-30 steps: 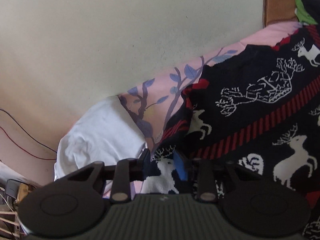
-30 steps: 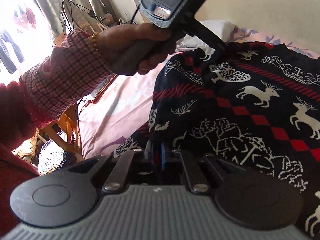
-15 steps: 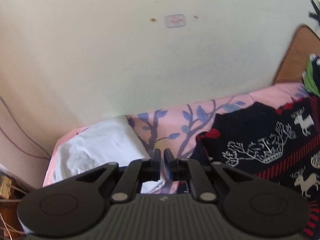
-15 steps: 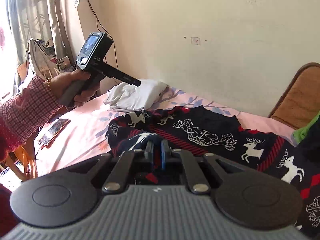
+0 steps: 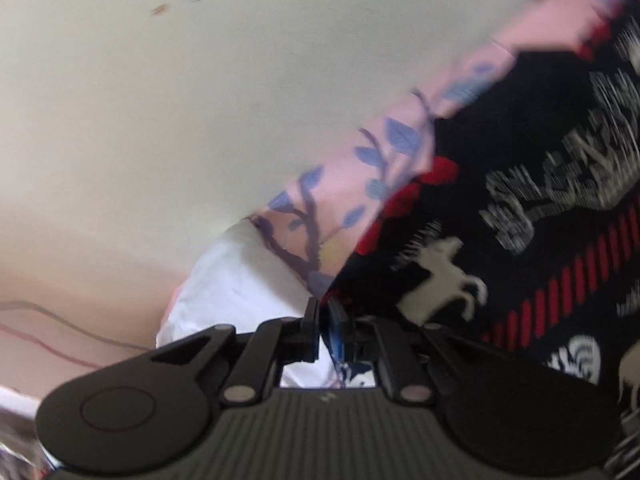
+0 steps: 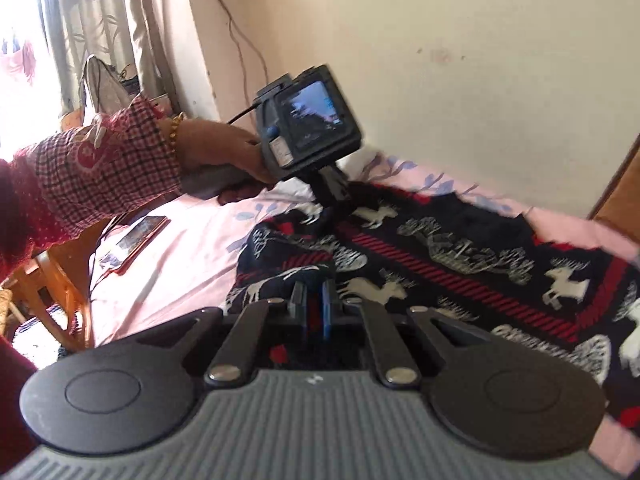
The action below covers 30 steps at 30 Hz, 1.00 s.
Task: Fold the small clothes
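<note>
A dark knitted garment [image 6: 460, 264] with white deer and red stripes lies spread on the pink bed sheet [image 6: 184, 248]. It also shows in the left wrist view [image 5: 520, 240]. My right gripper [image 6: 314, 304] is shut on a near edge of the garment. My left gripper [image 5: 325, 322] is shut on the garment's far left edge, next to a white folded cloth [image 5: 240, 292]. The left gripper [image 6: 334, 204] shows from outside in the right wrist view, pressed down at the garment's far corner.
A cream wall [image 5: 200, 120] runs along the bed's far side. A phone [image 6: 136, 240] lies on the sheet at the left. A wooden chair [image 6: 52, 280] stands beside the bed. A brown headboard [image 6: 618, 192] is at the right.
The left gripper has come back down onto the garment's far edge after lifting towards the wall. It closed from open a second ago. The right gripper stays shut on the near edge.
</note>
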Motion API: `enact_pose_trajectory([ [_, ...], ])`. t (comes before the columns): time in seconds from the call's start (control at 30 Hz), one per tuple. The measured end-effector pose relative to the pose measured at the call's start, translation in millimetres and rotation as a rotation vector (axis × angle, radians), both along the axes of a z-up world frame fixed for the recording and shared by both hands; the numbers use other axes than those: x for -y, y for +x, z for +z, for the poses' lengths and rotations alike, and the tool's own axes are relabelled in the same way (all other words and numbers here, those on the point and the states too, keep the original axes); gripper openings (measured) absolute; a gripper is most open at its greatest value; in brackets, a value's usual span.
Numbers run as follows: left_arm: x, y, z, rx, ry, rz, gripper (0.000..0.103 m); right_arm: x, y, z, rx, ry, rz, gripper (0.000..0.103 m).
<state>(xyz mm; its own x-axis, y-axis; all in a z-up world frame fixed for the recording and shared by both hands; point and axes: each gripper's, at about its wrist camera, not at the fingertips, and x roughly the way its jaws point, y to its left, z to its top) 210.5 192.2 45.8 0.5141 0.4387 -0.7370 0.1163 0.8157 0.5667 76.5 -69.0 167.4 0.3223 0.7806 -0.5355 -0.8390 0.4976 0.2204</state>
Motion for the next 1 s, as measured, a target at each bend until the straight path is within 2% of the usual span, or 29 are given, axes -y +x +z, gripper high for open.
enact_pose_trajectory([
  [0.13, -40.0, 12.4, 33.8, 0.051, -0.224, 0.110, 0.006, 41.4, 25.4, 40.3, 0.117, 0.090, -0.170, 0.010],
  [0.23, -48.0, 20.9, 31.0, 0.053, -0.283, 0.146, 0.006, 60.3, 48.4, 41.4, 0.143, 0.088, -0.289, 0.010],
  [0.3, -46.4, 25.0, 21.0, 0.052, -0.286, 0.173, 0.007, 59.9, 65.0, 23.7, 0.118, 0.021, -0.354, 0.010],
  [0.37, -38.7, 25.4, 10.0, 0.064, -0.284, 0.172, 0.009, 52.9, 87.5, -8.5, 0.049, -0.071, -0.412, 0.010],
  [0.43, -32.4, 23.9, 1.7, 0.069, -0.296, 0.152, 0.010, 45.3, 101.8, -37.9, 0.048, -0.166, -0.462, 0.010],
  [0.5, -27.9, 20.1, -1.9, 0.076, -0.292, 0.144, 0.014, 42.8, 116.3, -62.5, 0.027, -0.237, -0.504, 0.010],
  [0.53, -26.7, 17.7, -2.2, 0.087, -0.286, 0.140, 0.020, 47.0, 124.1, -72.2, -0.003, -0.244, -0.524, 0.010],
  [0.57, -26.4, 13.2, 0.3, 0.106, -0.281, 0.137, 0.028, 50.4, 129.7, -78.0, -0.032, -0.229, -0.540, 0.012],
  [0.6, -26.9, 7.2, 4.4, 0.137, -0.281, 0.137, 0.032, 56.3, 132.3, -79.3, -0.050, -0.205, -0.557, 0.020],
  [0.67, -29.1, -8.4, 15.5, 0.201, -0.310, 0.132, 0.033, 74.7, 129.3, -70.3, -0.058, -0.135, -0.605, 0.033],
  [0.77, -26.0, -38.3, 28.4, 0.286, -0.390, 0.103, 0.032, 111.7, 111.4, -42.3, -0.033, 0.000, -0.692, 0.034],
  [0.83, -23.9, -59.0, 30.3, 0.329, -0.452, 0.066, 0.032, 136.3, 103.0, -36.2, -0.061, 0.075, -0.726, 0.036],
  [0.93, -13.1, -80.7, 21.9, 0.372, -0.527, 0.015, 0.033, 154.6, 87.8, -42.2, -0.128, 0.115, -0.731, 0.036],
  [1.0, -2.2, -85.1, 8.5, 0.380, -0.535, -0.003, 0.033, 155.7, 81.2, -53.5, -0.155, 0.092, -0.741, 0.036],
])
